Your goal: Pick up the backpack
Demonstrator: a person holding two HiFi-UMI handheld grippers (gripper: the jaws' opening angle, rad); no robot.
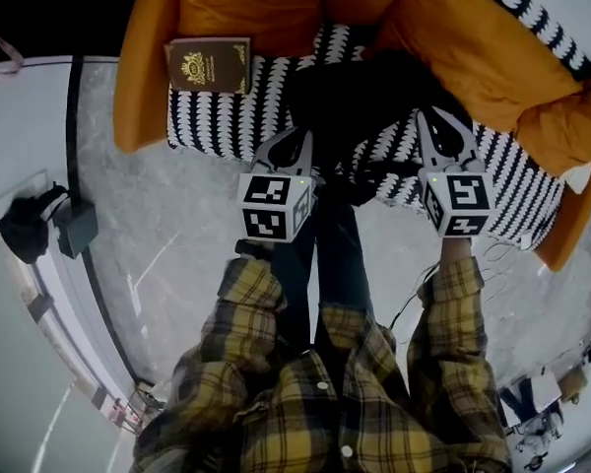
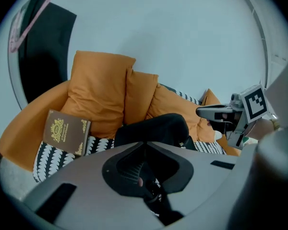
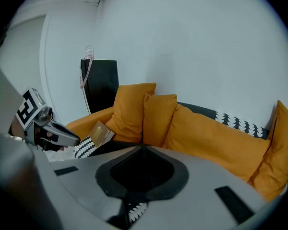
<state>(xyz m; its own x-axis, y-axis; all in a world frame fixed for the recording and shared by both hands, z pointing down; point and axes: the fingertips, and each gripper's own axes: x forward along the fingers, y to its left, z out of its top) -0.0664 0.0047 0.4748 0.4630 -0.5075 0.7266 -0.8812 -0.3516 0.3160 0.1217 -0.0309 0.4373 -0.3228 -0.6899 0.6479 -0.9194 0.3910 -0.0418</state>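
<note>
A black backpack [image 1: 364,97] lies in the middle of the sofa's black-and-white patterned seat [image 1: 227,116], in front of the orange cushions. My left gripper [image 1: 297,138] hovers at the backpack's near left edge, its jaws shut with nothing between them. The right gripper [image 1: 433,118] hangs at the near right edge, also shut and empty. In the left gripper view the backpack [image 2: 156,128] bulges just beyond my left gripper [image 2: 145,145], and the right gripper [image 2: 200,111] shows at the right. In the right gripper view my right gripper [image 3: 141,150] hides most of the backpack [image 3: 113,146].
A brown book with gold print [image 1: 209,64] leans against the sofa's left end. Orange cushions [image 1: 276,3] line the back and arms. On the grey floor lie a black adapter [image 1: 77,227] at the left and thin cables [image 1: 492,254] at the right. A dark garment [image 3: 98,83] hangs behind the sofa.
</note>
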